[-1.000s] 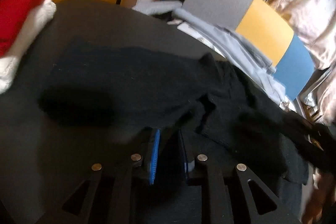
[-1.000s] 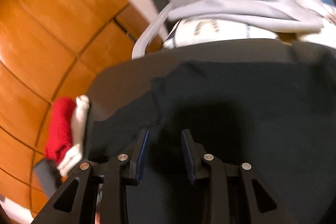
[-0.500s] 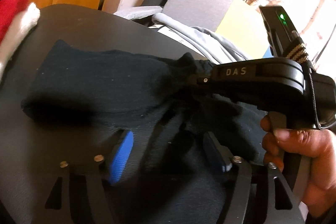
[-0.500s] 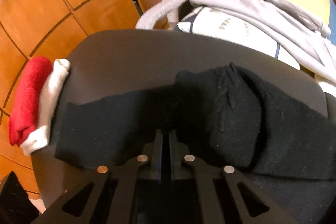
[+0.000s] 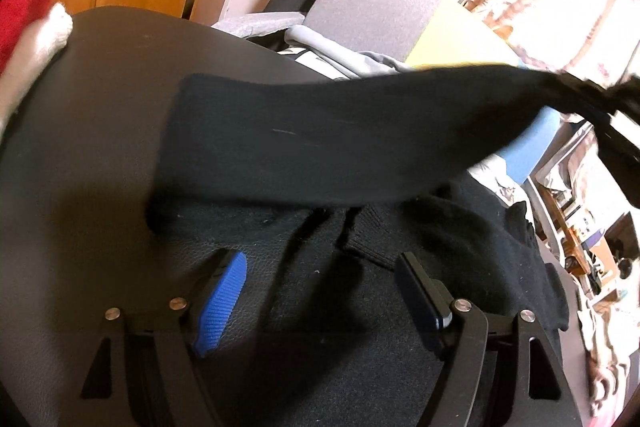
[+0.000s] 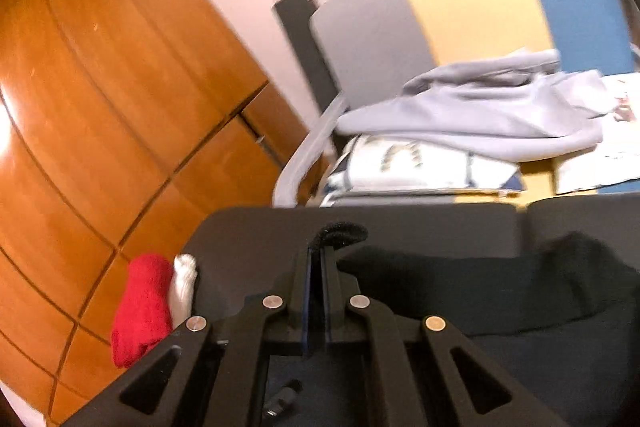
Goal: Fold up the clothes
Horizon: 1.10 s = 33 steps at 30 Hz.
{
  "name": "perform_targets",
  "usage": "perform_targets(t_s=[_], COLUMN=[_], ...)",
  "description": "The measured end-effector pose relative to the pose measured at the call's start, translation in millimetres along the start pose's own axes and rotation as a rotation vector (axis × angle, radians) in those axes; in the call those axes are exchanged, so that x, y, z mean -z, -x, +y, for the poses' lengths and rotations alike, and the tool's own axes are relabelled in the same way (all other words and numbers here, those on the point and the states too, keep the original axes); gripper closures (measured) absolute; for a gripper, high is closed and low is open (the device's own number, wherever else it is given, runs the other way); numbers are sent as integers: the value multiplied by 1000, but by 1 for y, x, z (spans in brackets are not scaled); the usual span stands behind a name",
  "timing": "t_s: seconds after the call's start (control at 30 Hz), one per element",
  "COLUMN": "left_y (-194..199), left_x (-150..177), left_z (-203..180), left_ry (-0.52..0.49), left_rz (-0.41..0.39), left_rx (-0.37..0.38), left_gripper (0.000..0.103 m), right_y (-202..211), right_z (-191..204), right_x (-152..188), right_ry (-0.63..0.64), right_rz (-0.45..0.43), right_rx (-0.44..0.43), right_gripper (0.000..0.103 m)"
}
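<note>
No legible writing; right gripper (image 6: 318, 259) pinching black garment (image 5: 320, 147), seemingly sleeve.

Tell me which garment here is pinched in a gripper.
The black sweater: the right gripper is shut on a fold of it, lifting a length off the table. The grey hoodie and red garment lie untouched.

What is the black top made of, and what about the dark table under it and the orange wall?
The black knitted top looks like soft wool or a wool-like knit: a ribbed cuff and a fuzzy, matte surface show. The dark table seems covered in leather or faux leather, with a fine pebbled grain. The orange panelled wall looks like varnished wood, glossy with grain streaks.
</note>
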State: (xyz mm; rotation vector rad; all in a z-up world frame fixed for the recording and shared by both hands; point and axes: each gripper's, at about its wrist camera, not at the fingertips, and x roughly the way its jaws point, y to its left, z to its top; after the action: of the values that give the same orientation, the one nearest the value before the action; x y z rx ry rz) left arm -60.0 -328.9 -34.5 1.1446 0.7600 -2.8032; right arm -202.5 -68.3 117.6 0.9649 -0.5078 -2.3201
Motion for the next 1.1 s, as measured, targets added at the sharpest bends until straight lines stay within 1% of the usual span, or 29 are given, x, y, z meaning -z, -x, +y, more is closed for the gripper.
perform_targets(t_s=[0.1, 0.23, 0.33, 0.47, 0.5, 0.57, 0.6, 0.63, 0.7, 0.77, 0.87, 0.93, 0.97, 1.0, 1.07, 1.1], left_y=[-5, -6, -6, -7, -7, -5, -3, -2, -1, -4, -5, -7, -9, -10, -10, -10], left_x=[-3, -4, -4, -6, -7, -11, -13, -15, -19, -25, -29, -30, -30, -31, -30, -30], left_z=[-1, -1, -2, -3, -5, -8, -9, -7, 0, 11, 16, 9, 3, -4, -16, -19], left_ry=[-3, -7, -12, -17, -22, -46, -63, -75, -92, -92, -96, -132, -155, -179, -229, -254], left_rz=[2, 4, 6, 17, 24, 43, 42, 39, 42, 83, 90, 111, 125, 136, 139, 127], left_rx=[-4, -8, -14, -29, -49, -134, -186, -221, -264, -293, -272, -237, -217, -198, -181, -196], left_gripper=[25, 25, 25, 25, 25, 25, 24, 24, 23, 23, 23, 23, 23, 23, 23, 23], right_y=[28, 47, 52, 54, 54, 57, 58, 59, 60, 61, 52, 44, 42, 42, 51, 58], right_z=[-35, -86, -117, -156, -166, -181, -186, -189, -193, -196, -198, -198, -197, -196, -186, -176], right_x=[2, 16, 29, 48, 53, 60, 63, 65, 68, 71, 77, 82, 84, 86, 88, 88], right_ry=[-68, -158, -197, -279, -299, -322, -327, -328, -326, -324, -317, -310, -313, -315, -295, -263], right_rz=[-37, -54, -52, -44, -42, -40, -40, -41, -42, -43, -3, 36, 53, 57, 32, -3], right_rx=[46, 123, 190, 244, 258, 280, 289, 295, 314, 328, 335, 340, 354, 373, 450, 510], right_gripper=[100, 100, 100, 100, 100, 100, 100, 100, 100, 100, 98, 96, 93, 85, 83, 80])
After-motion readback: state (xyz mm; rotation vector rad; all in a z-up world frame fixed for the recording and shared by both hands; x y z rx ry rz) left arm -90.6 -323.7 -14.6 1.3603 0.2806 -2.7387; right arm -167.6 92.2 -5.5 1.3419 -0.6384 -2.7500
